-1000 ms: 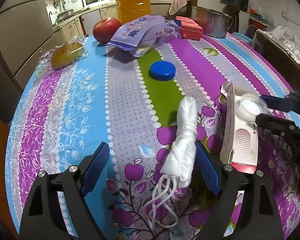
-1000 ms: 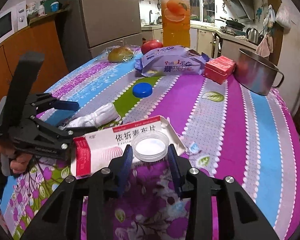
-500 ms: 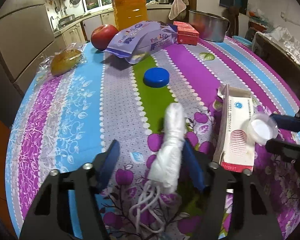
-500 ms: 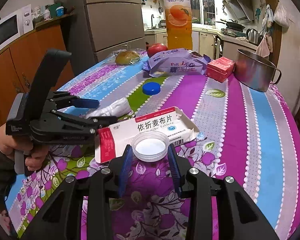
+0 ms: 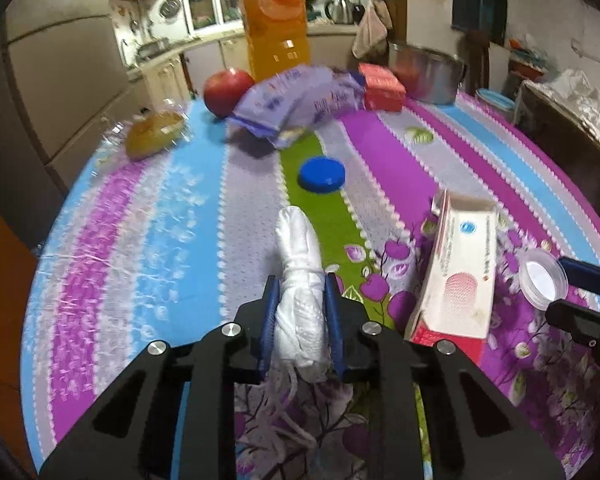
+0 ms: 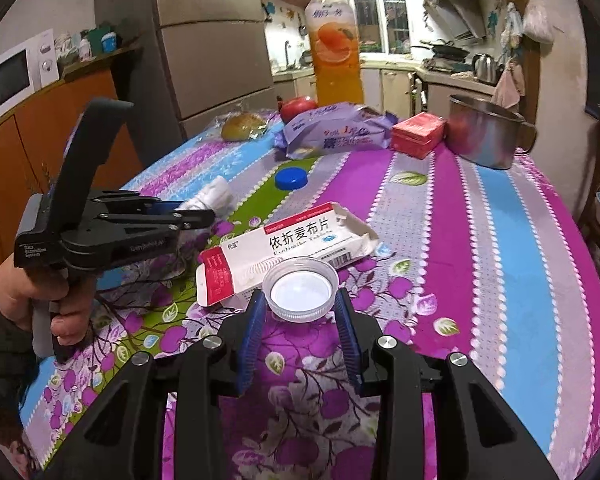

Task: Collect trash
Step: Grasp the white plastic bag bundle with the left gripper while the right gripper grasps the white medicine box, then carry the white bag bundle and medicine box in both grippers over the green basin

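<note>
Jaws of the left gripper (image 5: pixel 298 304), wide a moment ago, are closing onto the rolled face mask (image 5: pixel 300 276) above the tablecloth (image 5: pixel 140 260); right gripper (image 6: pixel 300 320) grips the clear lid (image 6: pixel 300 288). Both pieces are ready for binning.

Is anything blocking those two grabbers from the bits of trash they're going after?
Nothing visible does. The left gripper is closing its jaws, with the rolled white mask already between its pads. The right gripper holds the clear cap between its pads. No bin shows in either view, so the onward path cannot be judged.
</note>
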`<state>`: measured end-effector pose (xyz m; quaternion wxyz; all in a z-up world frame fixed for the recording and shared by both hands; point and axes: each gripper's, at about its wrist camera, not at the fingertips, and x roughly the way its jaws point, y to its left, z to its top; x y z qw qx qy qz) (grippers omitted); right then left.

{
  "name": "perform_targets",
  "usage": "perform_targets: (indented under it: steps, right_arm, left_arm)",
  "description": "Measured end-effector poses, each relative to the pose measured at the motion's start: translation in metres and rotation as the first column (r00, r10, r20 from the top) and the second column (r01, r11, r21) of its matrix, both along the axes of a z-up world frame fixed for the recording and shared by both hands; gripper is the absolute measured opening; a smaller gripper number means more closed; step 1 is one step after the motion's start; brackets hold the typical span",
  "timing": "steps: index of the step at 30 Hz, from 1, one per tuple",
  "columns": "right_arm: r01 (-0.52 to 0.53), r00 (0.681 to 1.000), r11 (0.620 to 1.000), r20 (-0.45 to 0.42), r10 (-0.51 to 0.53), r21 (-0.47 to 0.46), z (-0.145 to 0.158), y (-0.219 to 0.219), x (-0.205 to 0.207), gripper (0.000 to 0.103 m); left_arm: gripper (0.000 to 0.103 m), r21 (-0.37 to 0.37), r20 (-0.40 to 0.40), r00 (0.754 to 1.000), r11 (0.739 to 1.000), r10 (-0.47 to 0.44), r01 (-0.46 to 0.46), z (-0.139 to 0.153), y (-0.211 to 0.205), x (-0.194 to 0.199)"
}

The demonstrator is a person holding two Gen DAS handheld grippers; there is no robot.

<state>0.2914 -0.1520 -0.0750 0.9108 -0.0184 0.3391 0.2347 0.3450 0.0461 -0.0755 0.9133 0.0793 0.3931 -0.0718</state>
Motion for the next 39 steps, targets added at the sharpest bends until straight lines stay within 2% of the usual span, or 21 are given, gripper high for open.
perform_targets:
  steps: [8,15,23,32,39]
  right_arm:
    - [0.12,0.985,0.993,0.123,-0.12,0.011,0.031,-0.018,-0.038,0.037]
    - [0.22,0.955,0.975,0.196,-0.224,0.042,0.059,-0.036,-0.07,0.037]
    - [0.258,0.934,0.965,0.244,-0.26,0.039,0.078,-0.049,-0.105,0.037]
    - [0.298,0.918,0.954,0.261,-0.298,0.042,0.092,-0.078,-0.132,0.037]
    - [0.355,0.898,0.934,0.264,-0.352,0.035,0.102,-0.116,-0.149,0.037]
  left_arm:
    - [0.021,-0.015,0.159,0.986,0.999,0.04,-0.038,0.047,-0.015,-0.06]
    - [0.021,-0.067,0.24,0.969,0.996,0.064,-0.05,0.07,-0.041,-0.109]
    - [0.021,-0.109,0.262,0.964,0.994,0.045,-0.017,0.081,-0.067,-0.13]
    - [0.021,-0.112,0.277,0.961,0.993,0.002,0.03,0.09,-0.098,-0.141]
    - [0.021,-0.099,0.268,0.962,0.991,-0.055,0.084,0.089,-0.139,-0.139]
